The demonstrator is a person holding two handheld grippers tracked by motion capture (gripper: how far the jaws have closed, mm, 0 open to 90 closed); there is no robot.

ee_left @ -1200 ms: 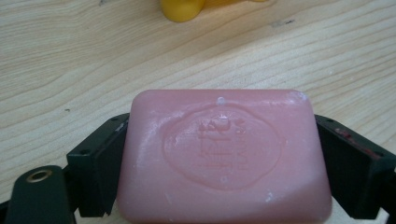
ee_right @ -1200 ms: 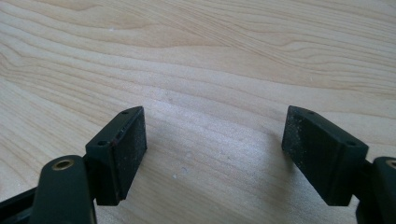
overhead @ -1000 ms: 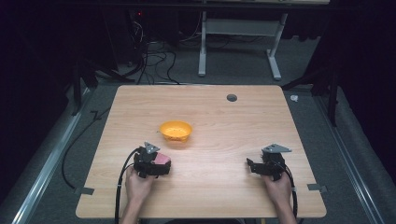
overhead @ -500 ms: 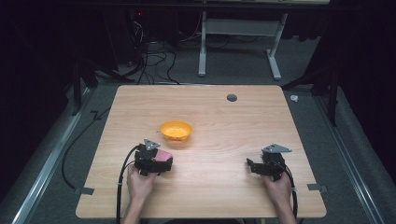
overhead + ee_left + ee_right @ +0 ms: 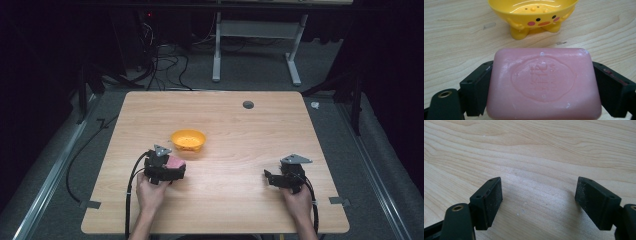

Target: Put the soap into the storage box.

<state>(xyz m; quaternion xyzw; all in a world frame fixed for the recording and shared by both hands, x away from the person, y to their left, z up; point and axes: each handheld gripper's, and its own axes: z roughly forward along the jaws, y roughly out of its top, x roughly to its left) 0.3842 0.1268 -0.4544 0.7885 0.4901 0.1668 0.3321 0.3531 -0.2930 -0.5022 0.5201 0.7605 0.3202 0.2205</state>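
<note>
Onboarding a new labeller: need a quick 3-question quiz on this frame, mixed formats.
1. True or false: the left gripper is shut on the pink soap bar.
2. Multiple choice: what does the right gripper hold? A) the soap B) the dish C) nothing
3. Fill in: just ahead of the soap stands a yellow ____ with a painted face.

Key
1. True; a jaw presses each side of the bar.
2. C; its jaws stand apart over the bare wooden table.
3. Soap dish.

We find the table (image 5: 240, 130) brightly lit amid dark surroundings; close views sharp, soft shadows, mild glare.
</note>
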